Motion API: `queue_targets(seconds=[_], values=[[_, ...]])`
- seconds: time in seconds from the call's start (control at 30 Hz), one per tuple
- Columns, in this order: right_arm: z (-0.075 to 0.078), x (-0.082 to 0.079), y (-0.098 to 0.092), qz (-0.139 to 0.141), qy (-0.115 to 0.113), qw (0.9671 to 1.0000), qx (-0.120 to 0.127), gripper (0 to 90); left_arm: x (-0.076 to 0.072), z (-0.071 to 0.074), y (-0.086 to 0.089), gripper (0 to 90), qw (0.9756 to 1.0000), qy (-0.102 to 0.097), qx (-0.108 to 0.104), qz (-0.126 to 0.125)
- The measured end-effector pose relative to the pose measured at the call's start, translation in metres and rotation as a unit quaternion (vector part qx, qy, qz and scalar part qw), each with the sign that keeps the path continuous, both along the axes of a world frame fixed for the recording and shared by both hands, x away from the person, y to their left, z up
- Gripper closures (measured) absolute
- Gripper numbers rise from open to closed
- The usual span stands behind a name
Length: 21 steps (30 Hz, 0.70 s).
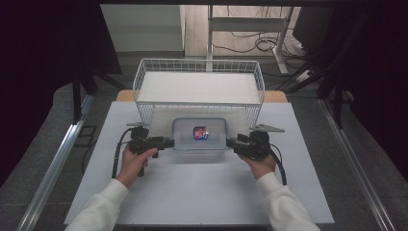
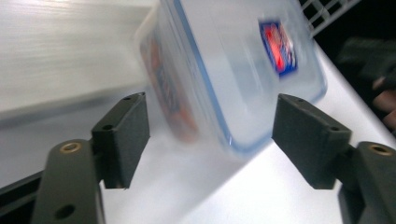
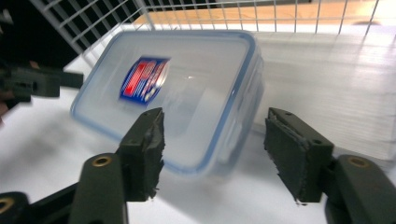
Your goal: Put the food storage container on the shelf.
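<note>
Two grippers: left gripper (image 1: 169, 142) and right gripper (image 1: 230, 142) flank the container's short ends, both released, pads clear of the plastic.
Container (image 1: 199, 134): lidded, flat on the table (image 1: 192, 192), near its far edge, just before the wire basket (image 1: 199, 86).
Placement: probably set down for storage.

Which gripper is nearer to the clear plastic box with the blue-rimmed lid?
Neither clearly: the left gripper is at the clear plastic box's left end, the right gripper at its right end, both open and about equally close.

Clear glossy plastic container (image 1: 199, 134), white wire basket (image 1: 198, 66).
</note>
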State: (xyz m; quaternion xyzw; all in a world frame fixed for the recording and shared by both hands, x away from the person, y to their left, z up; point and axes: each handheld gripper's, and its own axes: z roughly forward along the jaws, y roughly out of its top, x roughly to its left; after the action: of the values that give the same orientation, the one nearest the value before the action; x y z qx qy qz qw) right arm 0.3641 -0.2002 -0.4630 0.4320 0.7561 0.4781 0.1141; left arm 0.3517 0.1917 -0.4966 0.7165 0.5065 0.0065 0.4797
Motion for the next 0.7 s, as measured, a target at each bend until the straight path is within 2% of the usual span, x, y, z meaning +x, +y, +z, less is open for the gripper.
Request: queue_targets(seconds=[0.03,0.07,0.1,0.13,0.17,0.2,0.3,0.33,0.37,0.47,0.53,0.57,0.63,0.67,0.7], values=[[0.001,-0.004,-0.001,0.008,-0.002,0.9999,-0.010,41.4,-0.006,0.001,0.000,29.0,0.9999,-0.007,0.013,-0.005],[0.001,-0.004,-0.001,0.008,-0.002,0.9999,-0.010,41.4,-0.006,0.001,0.000,29.2,0.9999,-0.007,0.013,-0.005],[0.001,-0.012,-0.003,0.028,-0.003,0.9994,-0.021,43.9,-0.019,0.002,-0.001,29.2,0.9996,-0.014,0.020,-0.016],[0.001,-0.012,-0.003,0.028,-0.003,0.9994,-0.021,43.9,-0.019,0.002,-0.001,29.0,0.9996,-0.014,0.020,-0.016],[0.001,-0.020,-0.003,0.044,0.000,0.9985,-0.033,45.9,-0.031,0.002,-0.003,29.0,0.9988,-0.022,0.032,-0.029],[0.000,-0.023,-0.001,0.053,0.001,0.9979,-0.038,48.1,-0.031,0.002,-0.003,29.0,0.9988,-0.022,0.032,-0.029],[-0.003,-0.034,0.005,0.073,0.000,0.9958,-0.056,54.2,-0.052,0.003,-0.008,29.9,0.9978,-0.027,0.042,-0.043],[-0.003,-0.034,0.005,0.073,0.000,0.9958,-0.056,54.2,-0.052,0.003,-0.008,30.0,0.9978,-0.027,0.042,-0.043],[-0.009,-0.040,0.013,0.077,0.001,0.9947,-0.068,61.5,-0.061,0.004,-0.012,29.9,0.9963,-0.034,0.063,-0.047],[-0.020,-0.047,0.030,0.102,0.004,0.9893,-0.104,78.5,-0.074,0.003,-0.017,29.9,0.9935,-0.041,0.088,-0.060],[-0.026,-0.048,0.043,0.123,0.005,0.9848,-0.122,86.4,-0.082,0.004,-0.019,29.8,0.9903,-0.050,0.113,-0.063],[-0.028,-0.048,0.049,0.130,0.001,0.9825,-0.133,88.3,-0.085,0.004,-0.019,29.9,0.9891,-0.053,0.121,-0.064],[-0.030,-0.048,0.061,0.139,-0.009,0.9781,-0.155,89.0,-0.091,0.004,-0.019,29.9,0.9891,-0.053,0.120,-0.065],[-0.030,-0.048,0.061,0.139,-0.009,0.9781,-0.155,89.0,-0.091,0.004,-0.019,29.9,0.9891,-0.053,0.120,-0.065],[-0.033,-0.045,0.073,0.140,-0.015,0.9752,-0.171,89.2,-0.095,0.004,-0.019,29.9,0.9892,-0.052,0.118,-0.069]])
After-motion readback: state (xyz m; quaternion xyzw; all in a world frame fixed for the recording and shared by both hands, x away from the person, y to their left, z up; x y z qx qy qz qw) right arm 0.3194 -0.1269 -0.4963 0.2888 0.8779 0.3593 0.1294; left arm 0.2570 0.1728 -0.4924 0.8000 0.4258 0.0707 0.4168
